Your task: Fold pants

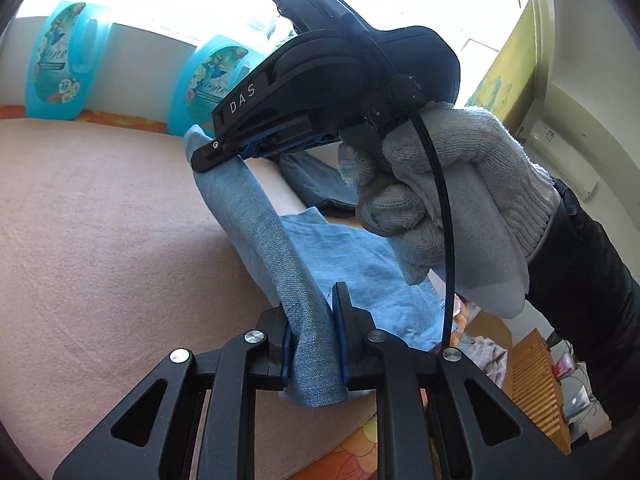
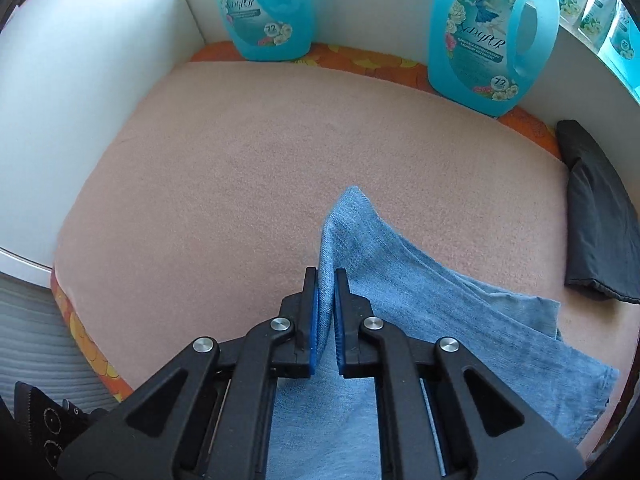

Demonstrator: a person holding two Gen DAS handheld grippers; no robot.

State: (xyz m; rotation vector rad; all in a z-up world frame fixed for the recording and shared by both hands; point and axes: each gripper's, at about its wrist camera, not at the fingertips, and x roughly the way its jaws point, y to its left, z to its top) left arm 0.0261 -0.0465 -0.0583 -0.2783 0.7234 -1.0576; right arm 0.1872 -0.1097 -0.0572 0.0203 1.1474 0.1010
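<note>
Light blue denim pants (image 1: 352,264) lie on a pink towel-covered table (image 1: 100,220). My left gripper (image 1: 312,320) is shut on a bunched edge of the pants and lifts it. My right gripper, held by a gloved hand, shows in the left wrist view (image 1: 212,152), pinching the same raised edge farther along. In the right wrist view the right gripper (image 2: 326,280) is shut on a thin fold of the pants (image 2: 440,308), which trail down to the right onto the towel (image 2: 240,180).
Two turquoise detergent jugs (image 2: 268,4) (image 2: 484,36) stand at the table's far edge. A dark folded garment (image 2: 600,216) lies at the right side. White walls border the left and back. A wooden crate (image 1: 536,384) sits below the table.
</note>
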